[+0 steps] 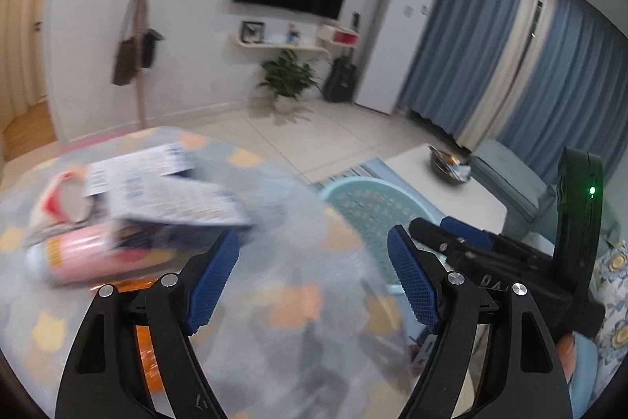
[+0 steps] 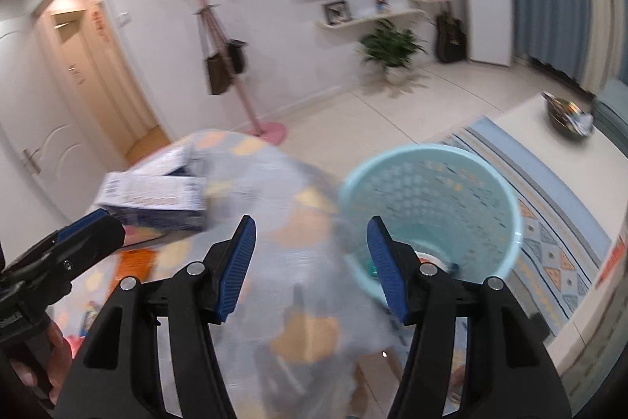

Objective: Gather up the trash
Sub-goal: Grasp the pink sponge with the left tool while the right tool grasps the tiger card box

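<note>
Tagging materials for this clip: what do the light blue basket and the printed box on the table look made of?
Basket: apparently moulded plastic, matte pale blue, walls pierced with a regular lattice of holes. Box: likely thin printed cardboard, with flat folded panels and an open flap; blur hides finer detail.

Motion is smearing the print on the box [image 1: 165, 191] ahead-left of my left claw [image 1: 314, 277], so I am reading nothing. The basket [image 2: 431, 191] beside my right claw [image 2: 310, 269] is hiding its contents behind one finger.
</note>
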`<state>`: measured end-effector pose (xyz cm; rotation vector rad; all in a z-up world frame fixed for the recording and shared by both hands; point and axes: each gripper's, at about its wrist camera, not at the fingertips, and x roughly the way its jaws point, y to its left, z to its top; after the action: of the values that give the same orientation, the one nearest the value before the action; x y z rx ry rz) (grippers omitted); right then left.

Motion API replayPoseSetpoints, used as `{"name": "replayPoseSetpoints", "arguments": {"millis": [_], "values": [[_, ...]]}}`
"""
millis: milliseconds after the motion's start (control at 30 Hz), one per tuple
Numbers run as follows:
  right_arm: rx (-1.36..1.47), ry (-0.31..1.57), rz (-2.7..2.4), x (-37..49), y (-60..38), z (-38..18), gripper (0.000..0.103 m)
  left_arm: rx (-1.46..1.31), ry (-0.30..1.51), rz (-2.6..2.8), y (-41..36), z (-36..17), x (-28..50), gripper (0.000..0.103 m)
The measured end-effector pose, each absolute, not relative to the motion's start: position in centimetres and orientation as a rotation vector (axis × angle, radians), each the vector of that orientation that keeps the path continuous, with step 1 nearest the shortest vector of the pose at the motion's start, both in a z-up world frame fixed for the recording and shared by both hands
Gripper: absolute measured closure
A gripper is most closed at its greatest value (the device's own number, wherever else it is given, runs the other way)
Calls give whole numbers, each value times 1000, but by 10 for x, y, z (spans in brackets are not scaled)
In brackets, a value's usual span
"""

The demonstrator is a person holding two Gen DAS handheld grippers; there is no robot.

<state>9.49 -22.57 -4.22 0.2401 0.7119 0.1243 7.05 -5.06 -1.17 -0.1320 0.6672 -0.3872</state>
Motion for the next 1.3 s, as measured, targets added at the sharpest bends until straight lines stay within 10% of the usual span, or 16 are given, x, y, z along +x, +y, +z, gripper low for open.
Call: {"name": "replayPoseSetpoints", "arguments": {"millis": [633, 1000, 1300], "values": [[50, 841, 618, 21, -2, -64, 45, -181, 711, -90, 156, -67, -86, 11], [48, 994, 656, 23, 36, -99, 43, -141, 834, -186, 151, -117, -83, 11], [96, 1064, 661, 39, 47, -113, 35, -76, 821, -97, 154, -115, -83, 45]]}}
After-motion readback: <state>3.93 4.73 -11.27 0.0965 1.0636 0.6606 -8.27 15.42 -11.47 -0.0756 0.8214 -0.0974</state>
